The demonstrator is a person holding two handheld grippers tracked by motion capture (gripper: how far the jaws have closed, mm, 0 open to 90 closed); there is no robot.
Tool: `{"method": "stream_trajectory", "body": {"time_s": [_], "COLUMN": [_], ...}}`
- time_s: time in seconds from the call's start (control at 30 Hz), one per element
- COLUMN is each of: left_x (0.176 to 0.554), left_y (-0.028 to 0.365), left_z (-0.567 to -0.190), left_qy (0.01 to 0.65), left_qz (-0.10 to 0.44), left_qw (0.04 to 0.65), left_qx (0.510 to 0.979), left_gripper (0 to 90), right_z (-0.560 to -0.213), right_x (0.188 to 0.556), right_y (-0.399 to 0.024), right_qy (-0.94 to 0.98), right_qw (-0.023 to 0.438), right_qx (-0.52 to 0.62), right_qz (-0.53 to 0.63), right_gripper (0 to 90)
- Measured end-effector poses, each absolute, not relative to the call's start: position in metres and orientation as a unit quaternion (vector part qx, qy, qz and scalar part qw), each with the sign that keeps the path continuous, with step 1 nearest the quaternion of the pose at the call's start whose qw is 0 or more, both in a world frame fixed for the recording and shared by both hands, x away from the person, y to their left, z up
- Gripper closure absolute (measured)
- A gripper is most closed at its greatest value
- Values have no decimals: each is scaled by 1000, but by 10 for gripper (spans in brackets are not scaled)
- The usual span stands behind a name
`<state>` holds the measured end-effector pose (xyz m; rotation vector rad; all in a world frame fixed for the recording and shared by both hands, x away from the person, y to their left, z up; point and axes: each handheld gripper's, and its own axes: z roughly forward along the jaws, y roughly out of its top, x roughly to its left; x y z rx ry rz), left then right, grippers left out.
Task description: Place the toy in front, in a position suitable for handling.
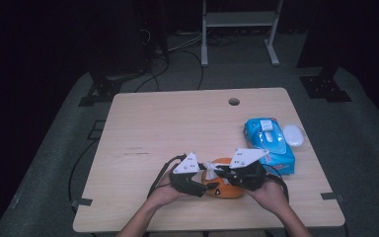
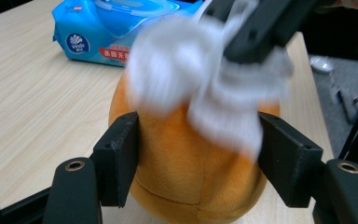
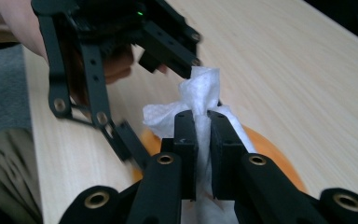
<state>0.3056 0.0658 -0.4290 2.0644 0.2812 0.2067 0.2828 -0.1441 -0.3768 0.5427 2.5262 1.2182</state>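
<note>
the left gripper (image 2: 198, 158) is bracketing a round orange plush toy (image 2: 191, 177) lying near the table's front edge, its two black jaws standing partly closed on either flank of the soft body, touching or all but touching the fabric; whether they are truly pressing i cannot tell. the right gripper (image 3: 203, 135) is pinching a crumpled white wet wipe (image 3: 200, 91) between jaws nearly shut, and is holding it directly on top of the plush toy, so the wipe is sitting above and just beyond the left jaws. the toy's longer axis seems to be running away from the left gripper, toward a blue plastic pack of wipes (image 1: 270, 143) lying just beyond the toy on the right. both hands are equally near. left of the toy the pale wooden table (image 1: 177, 123) is giving open room; the front edge is close behind the hands.
</note>
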Motion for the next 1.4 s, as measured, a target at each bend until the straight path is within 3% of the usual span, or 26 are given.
{"method": "stream_trajectory", "body": {"time_s": [0.2,0.4,0.6,0.77,0.9,1.03,1.4], "left_x": [305,308,307,309,312,306,292], "left_y": [67,75,76,74,76,71,62], "left_z": [-431,-438,-439,-433,-431,-429,-427], "left_qy": [110,118,118,129,144,122,64], "left_qz": [92,80,72,48,31,61,92], "left_qw": [485,481,484,497,507,491,461], "left_qx": [863,865,864,857,849,860,880], "left_gripper": [348,351,341,253,258,360,370], "right_z": [-381,-376,-384,-390,-389,-385,-377], "right_x": [286,293,292,288,286,287,294], "right_y": [-129,-163,-204,-216,-213,-208,-138], "right_qy": [881,861,844,837,842,843,874], "right_qw": [130,146,133,121,116,117,118], "right_qx": [179,229,273,285,275,273,204], "right_qz": [419,431,442,451,448,450,424], "right_gripper": [821,822,821,821,822,822,821]}}
